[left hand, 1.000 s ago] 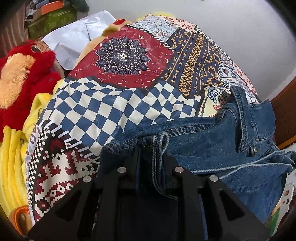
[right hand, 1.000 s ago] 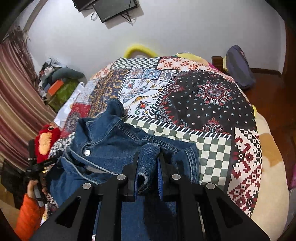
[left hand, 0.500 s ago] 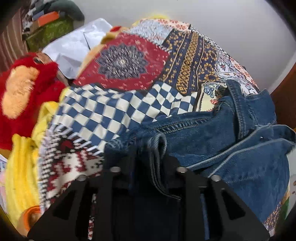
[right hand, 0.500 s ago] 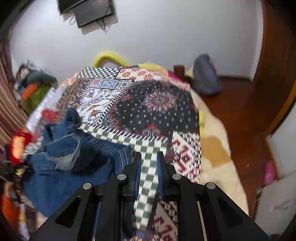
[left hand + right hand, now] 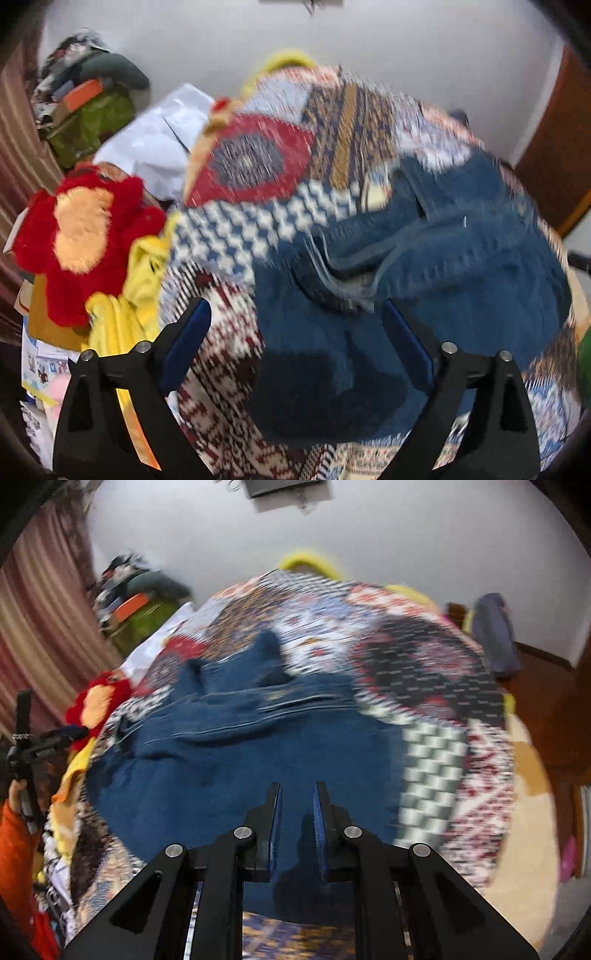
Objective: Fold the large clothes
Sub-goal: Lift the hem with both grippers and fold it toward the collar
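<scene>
A: Trouble ahead, most likely from the heavy blue denim jacket (image 5: 443, 258) itself. Lying loose on the patchwork printed bedspread (image 5: 258, 166), bunched and ridged just beyond the jaw tips, flatter right under them.

B: Left gripper (image 5: 295, 310) spread wide, holding nothing, denim filling the gap between its jaws from the right finger across to about the middle. Right gripper (image 5: 297, 788) drawn almost together, only a slim gap, nothing in it, hovering over the near flat part of the jacket (image 5: 240, 757).

A: Could easily pinch bedspread (image 5: 424, 672) along with denim if closing low near the left jaw, where cloth edge and cover meet. Would drag the cover and skew the fold.

B: Also thick seams and a raised collar far ahead of the tips. Stiff, weighty weave, probably inclined to spring back open instead of keeping a crease.

A: Hard to judge edges at all: heavy blur in both views. Risky to grab one layer where two are stacked.

B: Worth minding the fluffy red plush toy (image 5: 85, 236) and the soft yellow fabric (image 5: 136, 280) left of the left jaw. Close enough to snag on a wide sweep.
</scene>
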The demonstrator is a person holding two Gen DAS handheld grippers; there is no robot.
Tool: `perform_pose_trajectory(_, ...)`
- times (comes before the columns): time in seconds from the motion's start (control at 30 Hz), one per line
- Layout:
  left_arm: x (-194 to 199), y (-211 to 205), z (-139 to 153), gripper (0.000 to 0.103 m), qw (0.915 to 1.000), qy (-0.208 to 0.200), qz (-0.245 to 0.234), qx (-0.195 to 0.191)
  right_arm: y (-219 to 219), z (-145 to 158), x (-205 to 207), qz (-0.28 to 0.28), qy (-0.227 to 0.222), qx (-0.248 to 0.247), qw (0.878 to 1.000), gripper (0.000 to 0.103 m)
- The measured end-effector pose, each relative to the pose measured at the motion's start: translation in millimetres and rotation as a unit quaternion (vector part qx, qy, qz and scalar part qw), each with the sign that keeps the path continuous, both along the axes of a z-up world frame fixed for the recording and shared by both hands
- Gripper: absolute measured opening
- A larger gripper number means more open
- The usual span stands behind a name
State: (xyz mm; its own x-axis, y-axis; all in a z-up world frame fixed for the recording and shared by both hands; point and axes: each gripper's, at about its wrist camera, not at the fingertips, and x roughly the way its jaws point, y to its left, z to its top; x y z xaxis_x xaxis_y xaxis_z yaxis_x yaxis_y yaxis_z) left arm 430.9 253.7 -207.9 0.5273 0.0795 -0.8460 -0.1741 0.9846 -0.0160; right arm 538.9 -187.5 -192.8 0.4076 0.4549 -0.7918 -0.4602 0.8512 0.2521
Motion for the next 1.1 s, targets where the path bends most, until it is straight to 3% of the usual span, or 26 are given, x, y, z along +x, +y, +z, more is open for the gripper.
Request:
perform_pose_trajectory(0.13, 10, -11, -42, 0.096, 0.9977, 0.063, -0.014, 0.022, 36, -18, 1, 0.026, 0.033, 0.014, 0.999, 0.012)
perform_pose_trajectory(0.2, 16, -11, -58, 0.096, 0.9967, 0.079, -0.01, 0.016, 51, -30, 4, 0.033, 0.048, 0.008, 0.998, 0.012)
perform_pose_trajectory(0.43, 62, 4, -80, 0.097, 0.9959, 0.085, 0.026, -0.019, 89, -58, 36, 0.044, 0.069, -0.008, 0.997, 0.012)
perform_pose_trajectory(0.57, 81, 24, -69, 0.097, 0.9952, 0.06, 0.077, 0.006, 93, -47, 55, 0.035, 0.057, 0.004, 0.998, 0.012)
perform_pose_trajectory(0.7, 88, 56, -63, 0.101, 0.9924, 0.032, 0.117, -0.017, 91, -40, 76, 0.004, -0.003, -0.039, 0.999, 0.012)
perform_pose_trajectory(0.8, 89, 61, -65, 0.102, 0.9919, 0.037, 0.118, -0.028, 85, -51, 91, -0.008, 0.002, -0.032, 0.999, 0.012)
perform_pose_trajectory(0.9, 85, 52, -56, 0.102, 0.9928, 0.032, 0.115, 0.014, 80, -48, 92, -0.03, 0.011, -0.011, 0.999, 0.012)
perform_pose_trajectory(0.97, 79, 49, -49, 0.102, 0.9917, 0.033, 0.122, 0.026, 81, -43, 85, -0.03, 0.004, -0.029, 0.999, 0.012)
perform_pose_trajectory(1.1, 67, 42, -23, 0.102, 0.9949, 0.022, 0.098, 0.008, 82, -25, 59, -0.007, -0.02, -0.068, 0.997, 0.012)
